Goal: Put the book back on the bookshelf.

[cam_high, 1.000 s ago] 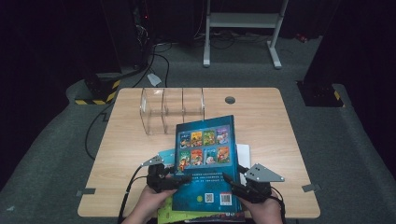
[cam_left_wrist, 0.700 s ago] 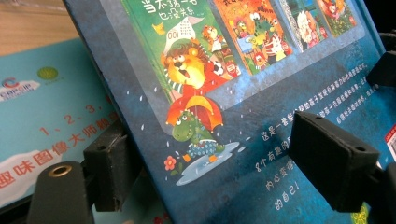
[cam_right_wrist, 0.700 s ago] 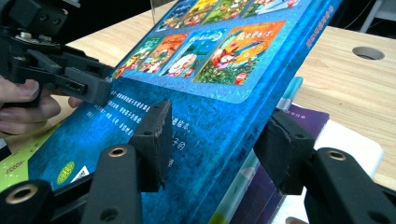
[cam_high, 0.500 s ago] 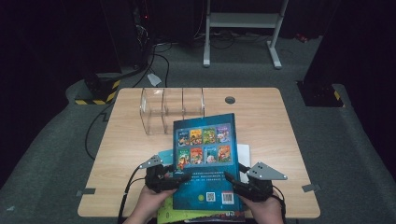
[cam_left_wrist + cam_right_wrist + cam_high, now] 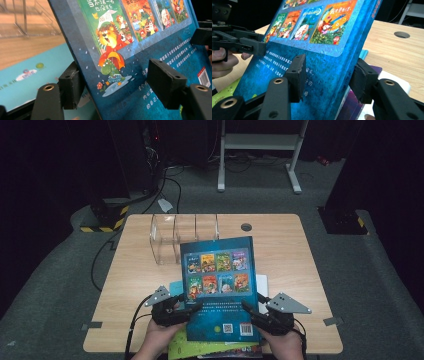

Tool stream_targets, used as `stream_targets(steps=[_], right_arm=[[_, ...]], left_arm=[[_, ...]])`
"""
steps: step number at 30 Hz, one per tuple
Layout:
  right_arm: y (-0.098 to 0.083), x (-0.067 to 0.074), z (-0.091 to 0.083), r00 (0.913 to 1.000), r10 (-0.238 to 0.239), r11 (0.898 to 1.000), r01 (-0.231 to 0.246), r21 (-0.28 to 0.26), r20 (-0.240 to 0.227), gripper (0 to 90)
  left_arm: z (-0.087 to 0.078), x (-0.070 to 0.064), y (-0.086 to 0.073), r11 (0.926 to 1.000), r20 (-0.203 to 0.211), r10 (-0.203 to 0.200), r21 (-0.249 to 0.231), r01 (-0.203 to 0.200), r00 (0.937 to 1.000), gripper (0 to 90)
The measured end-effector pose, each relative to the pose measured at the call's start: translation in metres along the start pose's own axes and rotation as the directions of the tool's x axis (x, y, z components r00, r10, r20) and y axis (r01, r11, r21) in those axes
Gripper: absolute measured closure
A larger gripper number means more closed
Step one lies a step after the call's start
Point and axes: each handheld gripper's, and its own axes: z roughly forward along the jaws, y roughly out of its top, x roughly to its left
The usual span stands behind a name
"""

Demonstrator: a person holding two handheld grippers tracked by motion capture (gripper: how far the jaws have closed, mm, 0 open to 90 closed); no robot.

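- Table point(image 5: 280, 245) of light wood carries everything; a round cable hole point(image 5: 246, 226) is at its far edge, right of the middle.
- Blue picture book point(image 5: 220, 290) is the thing in hand. It is lifted off the table at the near side, back cover up, its far edge raised and tilted toward the far side. Compared with one second ago it stands a little more straight and slightly to the right.
- Clear acrylic rack point(image 5: 182, 237) with upright dividers stands at the far left part of the table, just beyond the book's far edge. I judge the book is meant to go into one of its slots.
- Other books point(image 5: 210, 351) lie flat on the near edge under the lifted one; a green cover and a teal one are visible.
- Right gripper point(image 5: 329, 77) clamps the book's right edge, one pad on the cover, the other on the underside.
- Left gripper point(image 5: 117, 82) has the book's left edge between its jaws. These have just been closing, but a gap is there at the pad point(image 5: 165, 82) over the cover, so it is not yet gripping.
- This means that the right gripper carries the book now; once the left one grips too, the book can be steered to the rack.
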Motion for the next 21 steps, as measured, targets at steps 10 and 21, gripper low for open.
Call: stream_targets(steps=[10, 21], right_arm=[[0.003, 0.003, -0.001, 0.9999, -0.006, 1.000, 0.007, -0.026, 0.012, 51.5], [0.008, 0.007, -0.004, 0.9996, -0.019, 0.998, 0.020, -0.061, 0.021, 54.2]], left_arm=[[-0.006, -0.004, 0.004, 0.9984, -0.030, 0.037, -0.042, -0.038, 0.9989, 35.6], [-0.013, -0.007, 0.009, 0.9943, -0.049, 0.054, -0.090, -0.058, 0.9974, 39.8]])
